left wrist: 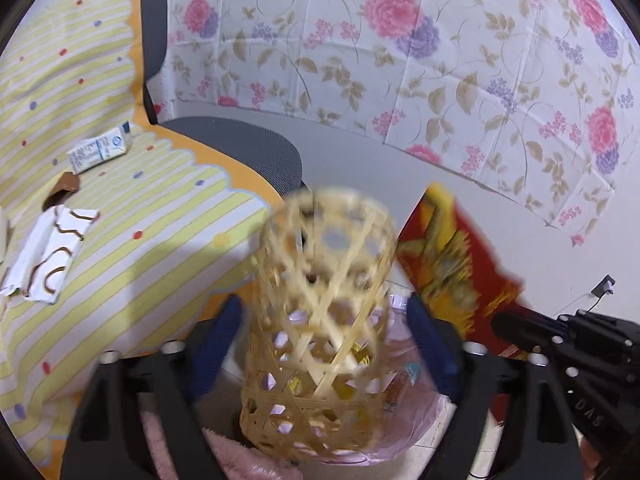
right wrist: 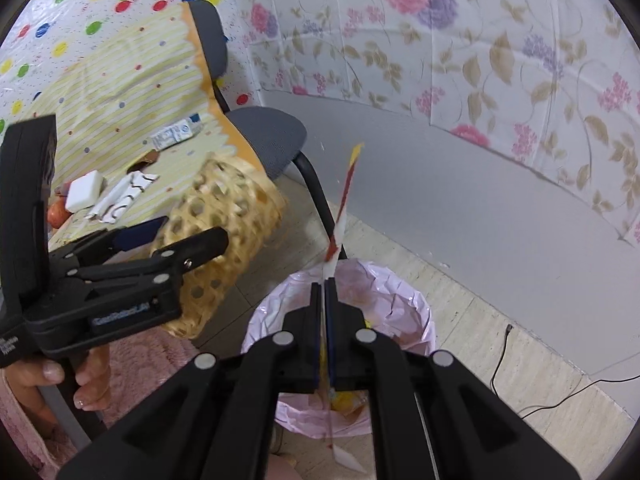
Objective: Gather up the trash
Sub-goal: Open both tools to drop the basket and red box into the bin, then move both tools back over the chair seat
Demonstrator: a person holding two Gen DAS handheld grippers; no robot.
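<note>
Hovering over the pink-lined bin [right wrist: 340, 320], your right gripper [right wrist: 325, 280] has its fingers clamped on a flat red-and-yellow wrapper [right wrist: 347, 188]; your left gripper [left wrist: 324, 344] stands wide around the woven basket [left wrist: 320, 312]. Next, release the wrapper squarely above the bin's opening.

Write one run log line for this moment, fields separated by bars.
left gripper: basket between open jaws | right gripper: shut on wrapper | both above bin

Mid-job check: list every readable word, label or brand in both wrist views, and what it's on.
"DAS": right gripper body.
White lettering on left gripper label plate: blurred, unreadable.
Print on small white carton on striped cloth: too small.
Red and yellow packet: blurred.
</note>
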